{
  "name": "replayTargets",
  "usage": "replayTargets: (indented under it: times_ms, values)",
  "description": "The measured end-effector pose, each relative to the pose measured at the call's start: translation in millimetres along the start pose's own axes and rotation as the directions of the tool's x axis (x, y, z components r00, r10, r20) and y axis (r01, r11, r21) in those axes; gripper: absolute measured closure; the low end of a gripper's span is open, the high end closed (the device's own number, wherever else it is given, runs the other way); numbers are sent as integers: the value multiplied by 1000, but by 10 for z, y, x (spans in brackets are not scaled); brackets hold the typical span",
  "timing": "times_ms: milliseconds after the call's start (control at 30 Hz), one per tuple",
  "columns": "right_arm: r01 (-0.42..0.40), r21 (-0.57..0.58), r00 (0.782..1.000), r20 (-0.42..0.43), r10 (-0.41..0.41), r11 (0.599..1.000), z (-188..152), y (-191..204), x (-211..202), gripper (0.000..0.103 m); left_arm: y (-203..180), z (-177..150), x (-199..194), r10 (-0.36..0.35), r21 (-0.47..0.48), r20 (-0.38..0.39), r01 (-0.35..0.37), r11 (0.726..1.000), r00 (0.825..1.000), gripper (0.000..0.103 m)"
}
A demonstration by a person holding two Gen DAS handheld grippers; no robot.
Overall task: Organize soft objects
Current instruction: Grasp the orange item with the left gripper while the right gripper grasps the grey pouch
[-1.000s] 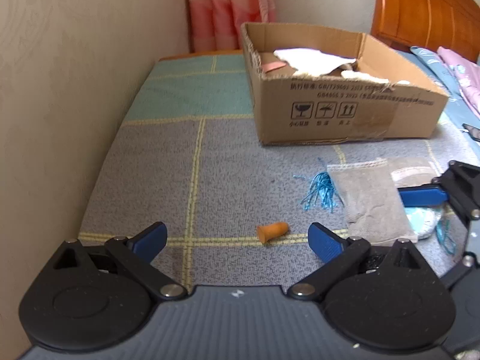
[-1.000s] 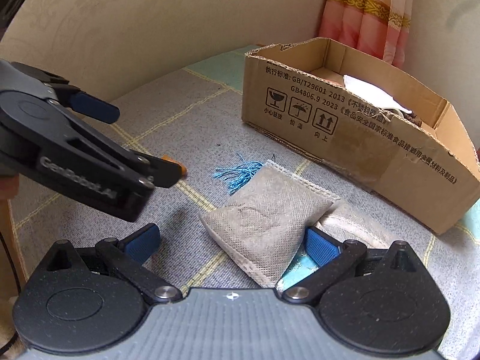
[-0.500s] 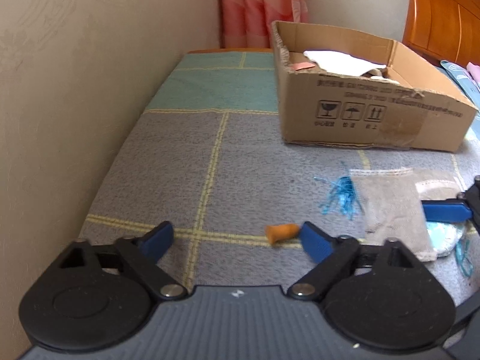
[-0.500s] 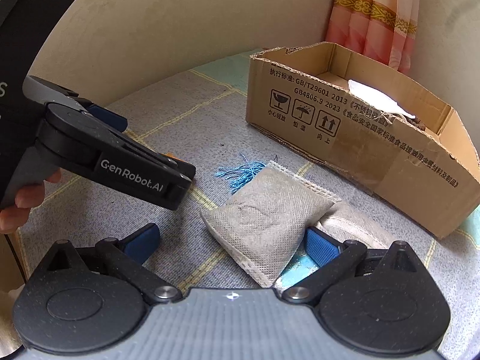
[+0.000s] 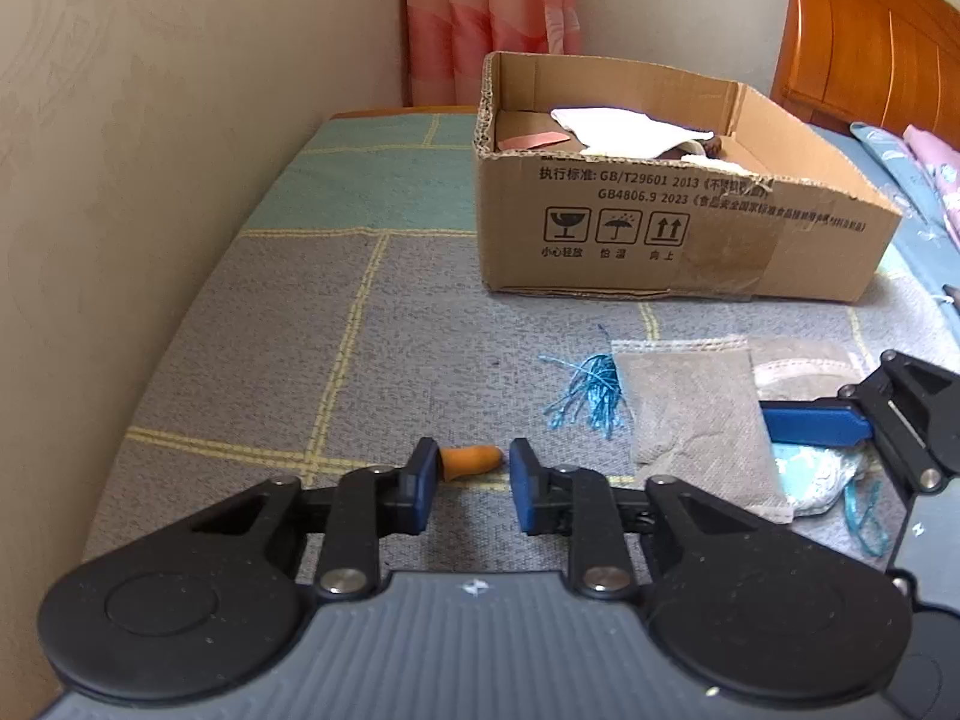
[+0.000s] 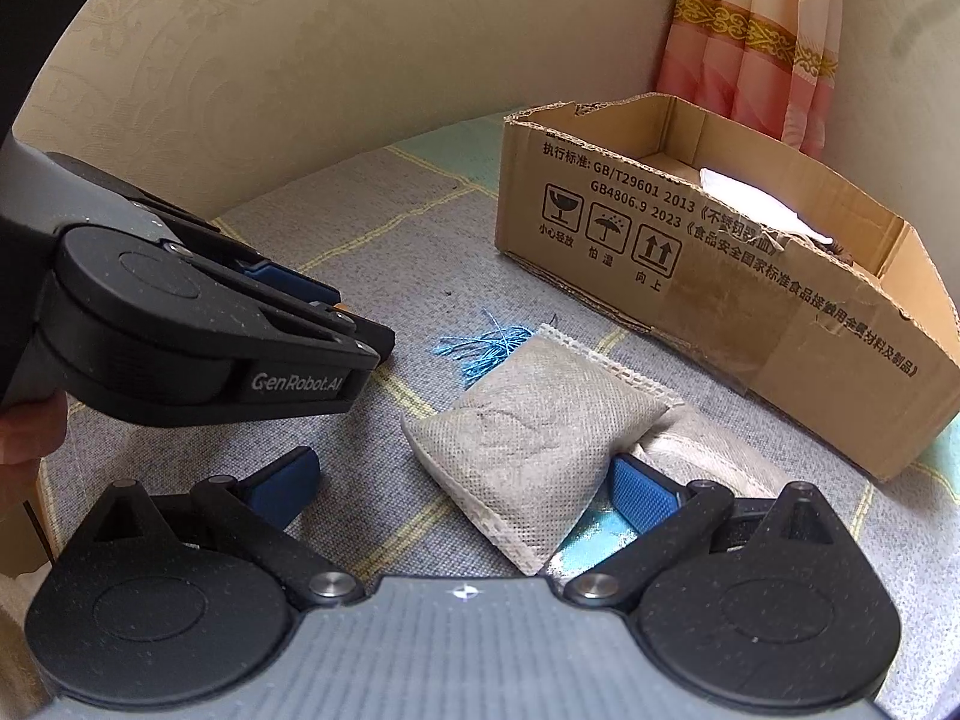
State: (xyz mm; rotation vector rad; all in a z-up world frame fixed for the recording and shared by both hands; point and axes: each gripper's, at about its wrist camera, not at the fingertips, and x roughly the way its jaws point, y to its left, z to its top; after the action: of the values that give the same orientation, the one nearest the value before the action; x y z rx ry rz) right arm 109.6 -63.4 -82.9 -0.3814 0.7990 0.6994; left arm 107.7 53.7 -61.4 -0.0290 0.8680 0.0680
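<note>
A small orange soft piece [image 5: 471, 461] lies on the grey checked cloth [image 5: 270, 360]. It sits between the tips of my left gripper [image 5: 474, 471], whose jaws are closing; the left pad touches it and a thin gap shows at the right pad. My right gripper [image 6: 462, 492] stands open around a grey fabric pouch [image 6: 528, 438], its pads not pressing it. The pouch rests on a second beige pouch [image 6: 708, 450] and a shiny light-blue item [image 6: 591, 534]. A blue tassel [image 6: 486, 348] lies just beyond the pouch.
An open cardboard box [image 5: 660, 228] with white cloth [image 5: 624, 123] inside stands behind the pouches. A wall [image 5: 150, 150] runs along the left, with a pink curtain [image 5: 492, 18] at the back. A wooden headboard [image 5: 870, 48] and bedding are at the right. A hand [image 6: 24, 432] holds the left gripper.
My left gripper's jaws have come in from wide open to a narrow gap around the orange piece. The right gripper and the pouch have stayed put.
</note>
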Motion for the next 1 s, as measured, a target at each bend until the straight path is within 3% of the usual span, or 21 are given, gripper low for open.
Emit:
replayTargets:
  times_ms: [233, 433, 833, 1000]
  values:
    - [4, -2, 1000, 1, -4, 1000, 2, 3, 5, 0, 51, -7, -10, -17, 6, 2, 17, 1000, 1000, 83]
    - [13, -9, 1000, -16, -13, 1000, 46, 23, 7, 0, 237, -5, -8, 14, -16, 7, -14, 1000, 1000, 83]
    - [19, -59, 1000, -20, -21, 998, 292, 90, 168, 0, 459, 26, -14, 0, -40, 24, 1, 999, 1000, 83]
    - [52, -19, 998, -28, -52, 998, 379, 20, 194, 7, 491, 31, -2, -13, -42, 29, 14, 999, 1000, 83]
